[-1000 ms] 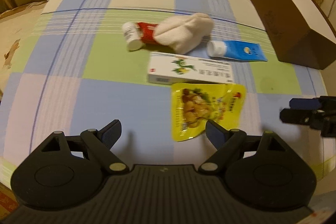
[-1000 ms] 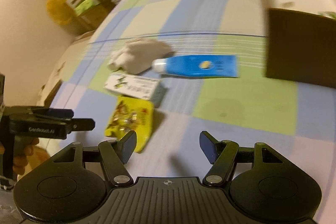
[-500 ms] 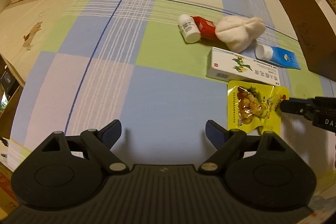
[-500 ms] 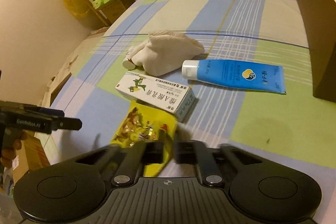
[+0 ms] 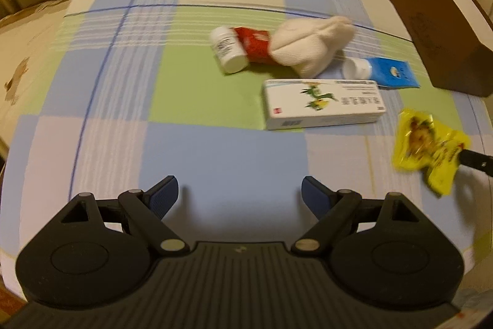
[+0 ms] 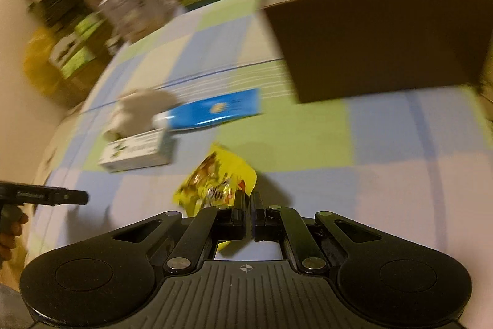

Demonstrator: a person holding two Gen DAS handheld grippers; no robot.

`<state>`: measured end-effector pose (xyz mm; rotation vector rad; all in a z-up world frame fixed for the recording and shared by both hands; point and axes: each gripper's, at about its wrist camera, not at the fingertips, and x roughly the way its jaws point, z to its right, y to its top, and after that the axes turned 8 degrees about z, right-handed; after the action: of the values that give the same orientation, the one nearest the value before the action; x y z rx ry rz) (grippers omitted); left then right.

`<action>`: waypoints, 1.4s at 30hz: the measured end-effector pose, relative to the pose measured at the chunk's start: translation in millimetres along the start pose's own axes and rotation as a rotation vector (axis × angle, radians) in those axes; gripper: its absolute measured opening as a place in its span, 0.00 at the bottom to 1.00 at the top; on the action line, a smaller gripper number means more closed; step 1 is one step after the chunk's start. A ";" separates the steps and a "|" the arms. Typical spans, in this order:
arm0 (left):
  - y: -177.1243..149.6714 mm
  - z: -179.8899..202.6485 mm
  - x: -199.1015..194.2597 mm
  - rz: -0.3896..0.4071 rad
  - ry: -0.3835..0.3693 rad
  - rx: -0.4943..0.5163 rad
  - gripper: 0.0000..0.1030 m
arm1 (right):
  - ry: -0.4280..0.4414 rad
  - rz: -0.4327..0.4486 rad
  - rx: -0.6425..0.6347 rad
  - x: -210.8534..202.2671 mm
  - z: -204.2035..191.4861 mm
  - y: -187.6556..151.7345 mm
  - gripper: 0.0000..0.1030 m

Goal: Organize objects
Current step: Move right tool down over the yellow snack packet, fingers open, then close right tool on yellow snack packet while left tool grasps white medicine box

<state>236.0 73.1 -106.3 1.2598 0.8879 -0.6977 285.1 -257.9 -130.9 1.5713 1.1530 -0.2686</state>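
My right gripper [image 6: 248,199] is shut on a yellow snack packet [image 6: 215,181] and holds it off the checked tablecloth; the packet also shows in the left wrist view [image 5: 428,144], at the far right. My left gripper [image 5: 239,190] is open and empty, low over a blue square. On the cloth lie a white medicine box [image 5: 323,104], a blue tube [image 5: 382,71], a white rolled cloth [image 5: 308,48], a red packet [image 5: 255,47] and a white bottle [image 5: 228,50]. The box [image 6: 138,150], tube [image 6: 215,110] and cloth [image 6: 138,110] also show in the right wrist view.
A brown open box [image 5: 431,20] with a white inside stands at the table's right; in the right wrist view the box [image 6: 379,42] is ahead. Cartons and a yellow bag [image 6: 40,67] stand beyond the table's left edge. The table edge curves close on the left.
My right gripper has closed on the yellow packet and lifted it off the cloth toward the right. My left gripper stayed open and swung back toward the objects.
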 end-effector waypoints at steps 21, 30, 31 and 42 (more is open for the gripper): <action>6.7 17.8 -1.3 0.021 -0.013 0.011 0.82 | 0.022 -0.102 -0.258 39.1 -22.1 18.5 0.72; 5.6 12.5 -6.9 0.029 0.011 -0.020 0.82 | -0.012 -0.136 -0.334 71.3 -34.9 17.5 0.71; 6.1 12.3 -7.5 0.032 0.010 -0.020 0.82 | -0.029 -0.132 -0.342 72.3 -36.3 16.5 0.71; 15.2 19.3 -7.7 0.056 -0.027 0.052 0.82 | -0.085 -0.114 -0.343 74.7 -33.1 20.6 0.72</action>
<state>248.4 56.9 -90.7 1.3143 0.8137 -0.6953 325.4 -188.9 -157.7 1.1853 1.1557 -0.1983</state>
